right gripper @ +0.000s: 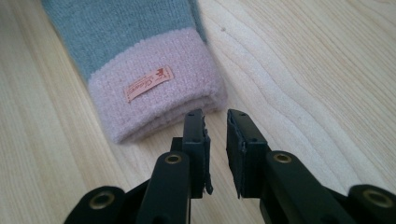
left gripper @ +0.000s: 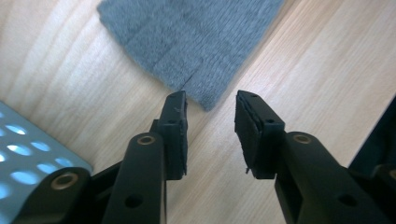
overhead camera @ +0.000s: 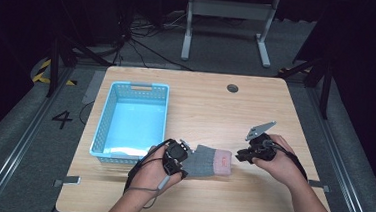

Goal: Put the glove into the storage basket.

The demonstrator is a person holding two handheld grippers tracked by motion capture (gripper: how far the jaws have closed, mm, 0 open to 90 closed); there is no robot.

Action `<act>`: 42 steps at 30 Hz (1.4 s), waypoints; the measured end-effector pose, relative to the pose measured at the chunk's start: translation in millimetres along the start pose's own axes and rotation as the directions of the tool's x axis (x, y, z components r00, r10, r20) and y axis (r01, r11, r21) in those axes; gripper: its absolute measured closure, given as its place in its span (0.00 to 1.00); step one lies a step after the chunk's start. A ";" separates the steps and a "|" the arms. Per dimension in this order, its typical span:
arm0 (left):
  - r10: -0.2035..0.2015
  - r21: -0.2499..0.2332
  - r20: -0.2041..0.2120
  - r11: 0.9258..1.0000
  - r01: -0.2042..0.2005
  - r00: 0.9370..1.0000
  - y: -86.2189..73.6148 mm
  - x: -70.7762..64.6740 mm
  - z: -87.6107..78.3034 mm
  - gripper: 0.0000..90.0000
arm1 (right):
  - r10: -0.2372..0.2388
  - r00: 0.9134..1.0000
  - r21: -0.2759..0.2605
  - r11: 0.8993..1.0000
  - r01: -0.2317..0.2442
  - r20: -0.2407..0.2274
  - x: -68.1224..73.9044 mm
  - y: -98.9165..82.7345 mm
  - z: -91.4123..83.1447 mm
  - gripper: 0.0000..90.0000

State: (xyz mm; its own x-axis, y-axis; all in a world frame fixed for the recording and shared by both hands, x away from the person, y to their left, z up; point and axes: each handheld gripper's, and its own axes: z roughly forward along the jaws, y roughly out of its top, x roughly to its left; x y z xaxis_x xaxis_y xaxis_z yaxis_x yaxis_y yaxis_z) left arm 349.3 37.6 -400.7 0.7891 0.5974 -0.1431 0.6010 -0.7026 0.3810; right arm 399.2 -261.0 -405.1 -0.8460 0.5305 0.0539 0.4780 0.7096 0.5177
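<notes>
A folded grey knitted piece (overhead camera: 207, 161) with a pink cuff (overhead camera: 222, 161) lies flat on the wooden table (overhead camera: 211, 107), between my two grippers. The cuff carries a small orange label (right gripper: 148, 83). My left gripper (overhead camera: 181, 169) sits at the grey end; in the left gripper view its jaws (left gripper: 211, 109) stand apart just short of the grey corner (left gripper: 205, 88), with bare wood between them. My right gripper (overhead camera: 240, 155) faces the pink end (right gripper: 154, 84); its jaws (right gripper: 215, 116) show a narrow gap and stop just short of the cuff, gripping nothing.
A light blue perforated basket (overhead camera: 105, 125) stands on the table's left half, close to my left hand; its corner (left gripper: 28, 158) shows beside the left jaw. A round cable hole (overhead camera: 232, 88) is near the far edge. Bare wood lies to the right.
</notes>
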 end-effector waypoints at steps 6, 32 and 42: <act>0.044 -0.012 0.005 0.999 -0.044 0.999 6.6 -0.9 -9.0 0.67 | 0.005 1.000 -0.010 1.000 -0.005 -0.010 2.7 -3.0 -11.1 0.82; 0.178 -0.032 0.039 0.984 -0.177 0.983 61.0 5.9 23.2 0.45 | 0.174 0.985 -0.019 0.985 -0.174 0.016 -3.1 -48.2 -38.3 0.66; 0.179 -0.013 0.020 0.984 -0.179 0.984 66.4 7.6 45.9 0.31 | 0.157 0.988 -0.019 0.987 -0.157 0.003 -2.2 -46.6 -35.7 0.65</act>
State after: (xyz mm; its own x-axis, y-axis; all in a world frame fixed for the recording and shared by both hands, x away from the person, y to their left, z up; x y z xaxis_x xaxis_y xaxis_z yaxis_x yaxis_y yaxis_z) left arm 401.0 -22.3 -418.4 0.8864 0.4540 -0.0906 0.4483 -0.7929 0.4127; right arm 370.3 -311.7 -398.8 -0.7598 0.6367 0.1320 0.6002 0.6086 0.5190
